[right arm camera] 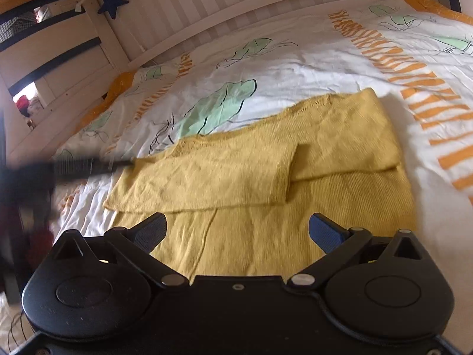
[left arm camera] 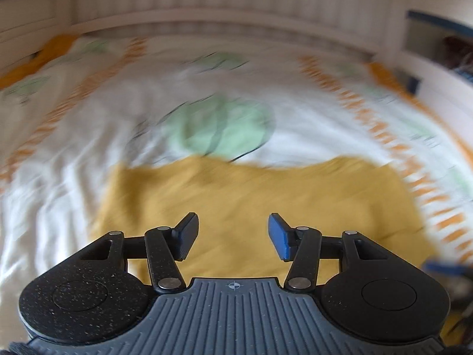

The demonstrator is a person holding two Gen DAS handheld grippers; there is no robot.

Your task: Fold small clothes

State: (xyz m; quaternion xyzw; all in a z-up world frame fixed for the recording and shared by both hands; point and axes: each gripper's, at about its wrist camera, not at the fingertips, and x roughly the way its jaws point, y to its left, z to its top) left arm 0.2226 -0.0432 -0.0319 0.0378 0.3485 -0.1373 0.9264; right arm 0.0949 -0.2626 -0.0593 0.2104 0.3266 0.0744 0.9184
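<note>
The left gripper (left arm camera: pixel 233 236) sits above the near part of a yellow knitted garment (left arm camera: pixel 251 201), jaws apart with only air between the pads; the pads do not touch the fabric. The left wrist view is heavily smeared, so the knit texture and the garment's edges are hard to make out there. The right gripper (right arm camera: pixel 236 233) also points down over the garment (right arm camera: pixel 266 230), jaws wide and empty. In the right wrist view the garment lies flat on the bed cover (right arm camera: pixel 295 59), ribbed and soft, with two folded flaps lying across its far part, the left flap overlapping the right. A dark blurred shape at the left edge of that view reaches the garment's left corner; its outline cannot be resolved. The cover is wrinkled white cloth printed with green leaf shapes and orange stripes. Beyond it stands a white slatted bed frame (right arm camera: pixel 207 9), and a dark blue star (right arm camera: pixel 113 1) hangs at its corner post.
</note>
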